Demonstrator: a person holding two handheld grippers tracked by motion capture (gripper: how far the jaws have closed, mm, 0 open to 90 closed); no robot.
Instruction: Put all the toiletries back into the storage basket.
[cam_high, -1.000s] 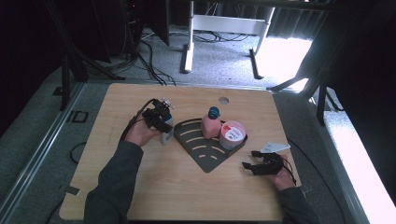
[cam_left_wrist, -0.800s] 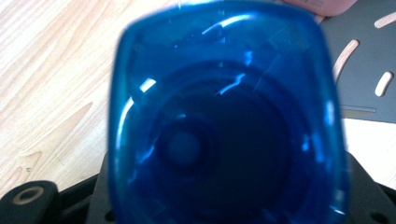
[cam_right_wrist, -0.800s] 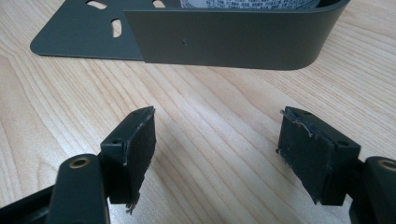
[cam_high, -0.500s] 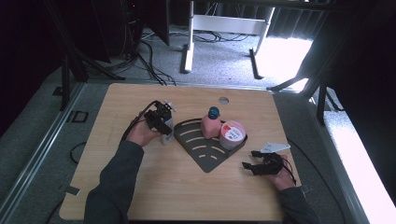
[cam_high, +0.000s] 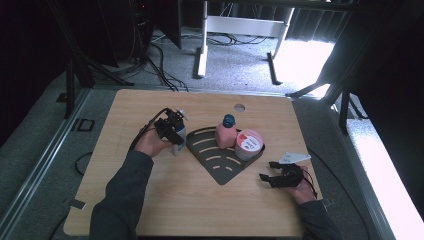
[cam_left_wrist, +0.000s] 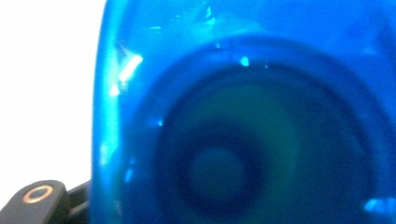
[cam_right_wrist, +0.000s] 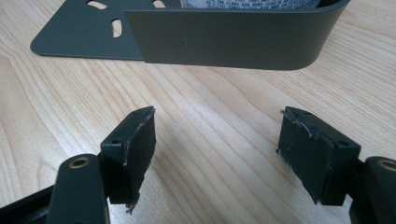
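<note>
Reading from the left, with the dark fan-shaped tray (cam_high: 220, 167) on the worktop (cam_high: 125, 110) as my landmark.

**Left of the tray.** My left gripper (cam_high: 172, 131) is at a translucent blue bottle (cam_high: 178, 146) just beside the tray's left edge. In the left gripper view the bottle (cam_left_wrist: 243, 116) sits so close to the lens that it blurs, and one black jaw tip shows at the lower left corner. The jaws have just been closing, with the bottle between them. I cannot tell whether the pads already press on its wall.

**Step in hand.** I judge this to be the grasp of the bottle, ahead of lifting it into the tray.

**Orientation.** From the high view the bottle appears to stand roughly upright. Its long axis rises from the worktop, and a pale cap end points up and slightly away from me. Any tilt is hidden by the gripper. The concentric rings seen through the blue plastic are too blurred to settle it.

**In the tray.** A pink bottle (cam_high: 226, 134) with a blue cap stands upright at the back. A round red-and-white tub (cam_high: 248, 144) stands just to its right, against the curved wall.

**Right of the tray.** My right gripper (cam_high: 272, 179) rests low near the tray's right corner. Its jaws stand apart and empty, with bare wood between the pads (cam_right_wrist: 133, 149).

**Next move.** It calls for a firm hold and a straight lift clear of the tray wall. The bottle then goes down in the free slotted area in front of the pink bottle.
</note>
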